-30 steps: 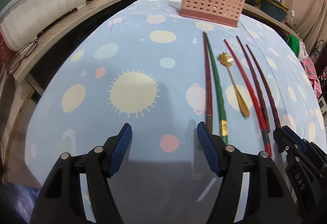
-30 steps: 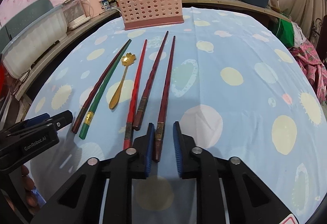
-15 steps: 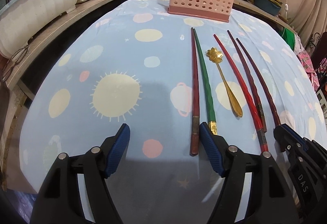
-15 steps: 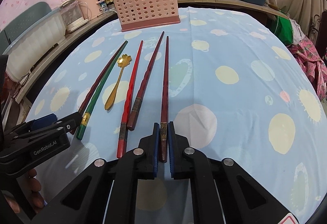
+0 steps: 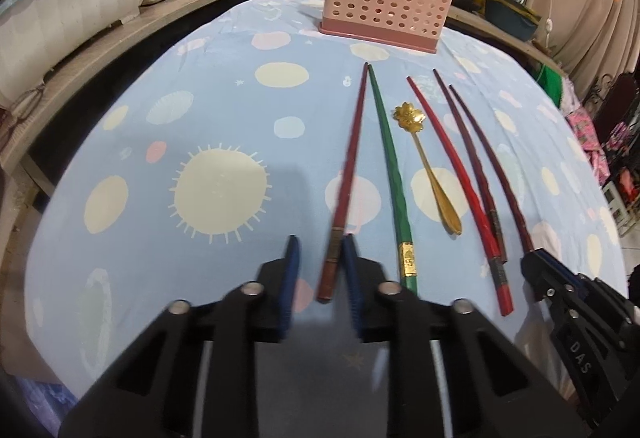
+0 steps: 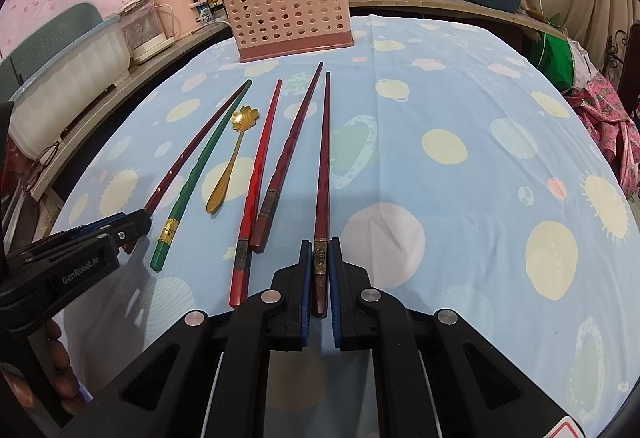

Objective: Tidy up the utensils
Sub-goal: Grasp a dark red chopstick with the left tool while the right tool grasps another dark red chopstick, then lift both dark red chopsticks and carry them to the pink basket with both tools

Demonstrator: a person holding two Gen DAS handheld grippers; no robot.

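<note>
Currently my left tongs (image 5: 318, 270) are closing around the butt end of the leftmost dark red chopstick (image 5: 348, 174); the right blue pad (image 5: 352, 278) sits against it, while a gap shows at the other pad, and the image is motion-blurred. My right tongs (image 6: 320, 266) are clamped on the butt end of the rightmost dark red chopstick (image 6: 323, 166), both pads pressed against its banded section.

All utensils lie on the bench, which is covered by a blue cloth (image 6: 460, 98) printed with pale circles and suns. From left to right the row reads: dark red chopstick, green chopstick (image 5: 394, 178) with a gold band, gold spoon (image 5: 428, 174) with a flower-shaped end, bright red chopstick (image 5: 460, 182), brown-red chopstick (image 5: 472, 158), then the one in my right tongs. The tips point toward the pink perforated holder (image 6: 286, 14), which stands upright at the far end of the cloth, apart from the row.
</note>
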